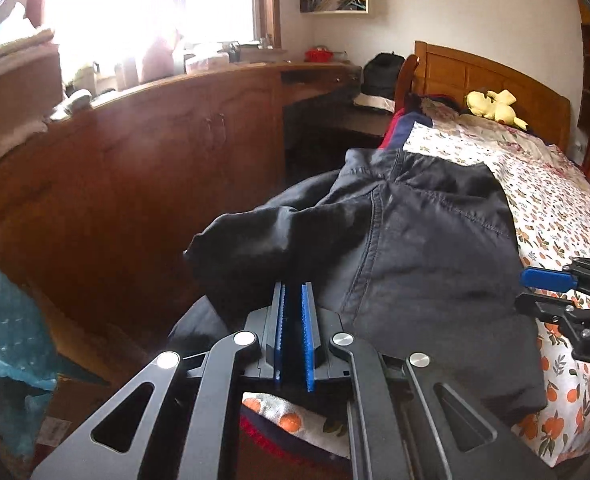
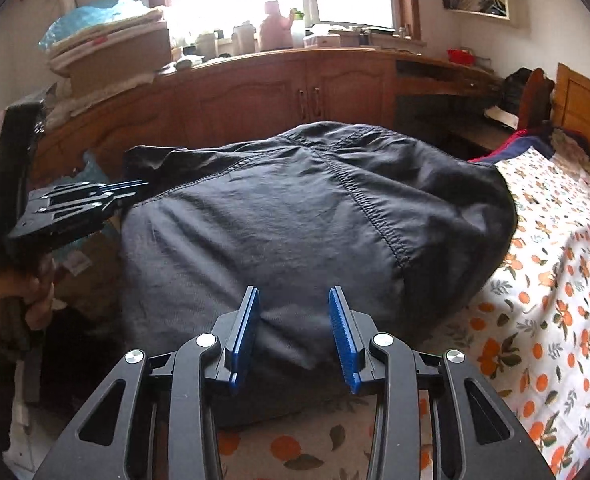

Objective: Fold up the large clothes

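Observation:
A large dark navy jacket (image 1: 427, 248) lies bunched on the bed, with one sleeve (image 1: 247, 236) hanging off the bed's left edge. My left gripper (image 1: 294, 292) is nearly shut with nothing between its blue pads, and sits at the jacket's near edge below the sleeve. It also shows in the right wrist view (image 2: 135, 188) at the jacket's left side. My right gripper (image 2: 294, 300) is open and empty, its blue pads over the near part of the jacket (image 2: 295, 216). It also shows at the right edge of the left wrist view (image 1: 535, 292).
The bed has an orange-print floral sheet (image 2: 555, 300) and a wooden headboard (image 1: 491, 76) with a yellow plush toy (image 1: 493, 106). A long wooden cabinet (image 2: 275, 88) under the window carries bottles and stacked linens. A blue plastic bag (image 1: 11, 340) lies on the floor at the left.

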Available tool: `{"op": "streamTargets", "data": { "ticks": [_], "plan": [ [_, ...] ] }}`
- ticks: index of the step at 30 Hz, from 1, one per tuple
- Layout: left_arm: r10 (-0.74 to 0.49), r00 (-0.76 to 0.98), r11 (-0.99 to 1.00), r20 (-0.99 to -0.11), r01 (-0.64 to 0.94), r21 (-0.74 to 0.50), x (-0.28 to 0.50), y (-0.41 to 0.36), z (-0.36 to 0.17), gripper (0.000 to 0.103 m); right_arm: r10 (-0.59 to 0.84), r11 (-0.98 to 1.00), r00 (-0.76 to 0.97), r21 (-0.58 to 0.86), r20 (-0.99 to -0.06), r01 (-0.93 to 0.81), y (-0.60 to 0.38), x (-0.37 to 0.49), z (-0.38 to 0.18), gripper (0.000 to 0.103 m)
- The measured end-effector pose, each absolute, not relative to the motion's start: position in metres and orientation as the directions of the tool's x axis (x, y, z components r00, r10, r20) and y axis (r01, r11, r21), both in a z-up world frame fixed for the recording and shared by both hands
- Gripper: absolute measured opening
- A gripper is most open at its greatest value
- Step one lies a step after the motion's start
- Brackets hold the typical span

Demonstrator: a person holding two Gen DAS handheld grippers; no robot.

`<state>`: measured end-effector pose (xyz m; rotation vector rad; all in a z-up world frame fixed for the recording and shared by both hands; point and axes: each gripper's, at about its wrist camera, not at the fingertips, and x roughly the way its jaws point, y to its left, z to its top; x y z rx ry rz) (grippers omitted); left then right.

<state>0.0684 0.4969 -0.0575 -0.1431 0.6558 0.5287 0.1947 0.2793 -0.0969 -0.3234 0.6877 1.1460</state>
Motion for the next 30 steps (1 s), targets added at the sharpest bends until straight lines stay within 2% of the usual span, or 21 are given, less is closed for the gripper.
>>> {"op": "streamTargets", "data": {
  "ticks": [3, 4, 5, 6, 7, 10, 11, 12, 16, 18, 20, 23, 30],
  "plan": [
    [0.432, 0.688, 0.860, -0.583, -0.508, 0.037, 0.058, 0.480, -0.043, 0.010, 0.726, 0.415, 0.266, 0.095, -0.635, -0.905, 0.259, 0.192, -0.086, 0.034],
    [0.428, 0.697, 0.864, -0.576, -0.502, 0.034, 0.053, 0.472, -0.037, 0.014, 0.732, 0.420, 0.278, 0.091, -0.622, -0.903, 0.249, 0.190, -0.080, 0.034],
    [0.424, 0.705, 0.868, -0.568, -0.496, 0.033, 0.052, 0.464, -0.033, 0.032, 0.737, 0.430, 0.292, 0.088, -0.610, -0.899, 0.236, 0.188, -0.073, 0.034],
    [0.425, 0.716, 0.871, -0.554, -0.490, 0.035, 0.050, 0.454, -0.028, 0.046, 0.738, 0.436, 0.300, 0.088, -0.604, -0.896, 0.227, 0.187, -0.069, 0.034],
    [0.426, 0.728, 0.874, -0.537, -0.484, 0.037, 0.049, 0.446, -0.023, 0.069, 0.739, 0.446, 0.312, 0.085, -0.597, -0.891, 0.215, 0.185, -0.063, 0.034],
    [0.406, 0.763, 0.892, -0.504, -0.450, 0.038, 0.049, 0.414, -0.013, 0.084, 0.736, 0.487, 0.374, 0.057, -0.564, -0.871, 0.167, 0.177, -0.044, 0.034],
    [0.395, 0.772, 0.898, -0.498, -0.439, 0.033, 0.050, 0.403, -0.011, 0.096, 0.732, 0.500, 0.389, 0.053, -0.559, -0.864, 0.153, 0.176, -0.041, 0.034],
    [0.380, 0.788, 0.906, -0.485, -0.422, 0.026, 0.051, 0.388, -0.008, 0.101, 0.728, 0.514, 0.404, 0.051, -0.554, -0.856, 0.139, 0.174, -0.037, 0.034],
    [0.335, 0.824, 0.930, -0.457, -0.366, 0.024, 0.061, 0.340, 0.000, 0.101, 0.705, 0.576, 0.481, 0.026, -0.521, -0.817, 0.082, 0.165, -0.024, 0.035],
    [0.304, 0.839, 0.943, -0.452, -0.332, 0.018, 0.067, 0.314, 0.005, 0.101, 0.686, 0.611, 0.518, 0.017, -0.510, -0.792, 0.053, 0.161, -0.021, 0.042],
    [0.269, 0.852, 0.956, -0.449, -0.293, 0.015, 0.071, 0.289, 0.007, 0.101, 0.667, 0.643, 0.554, 0.008, -0.499, -0.766, 0.030, 0.157, -0.018, 0.064],
    [0.232, 0.865, 0.968, -0.445, -0.248, 0.024, 0.079, 0.251, 0.011, 0.101, 0.630, 0.698, 0.615, -0.002, -0.474, -0.716, -0.012, 0.151, -0.016, 0.077],
    [0.135, 0.889, 0.990, -0.438, -0.141, 0.019, 0.086, 0.163, 0.018, 0.101, 0.542, 0.812, 0.724, 0.043, -0.426, -0.582, -0.108, 0.139, -0.011, 0.092]
  ]
}}
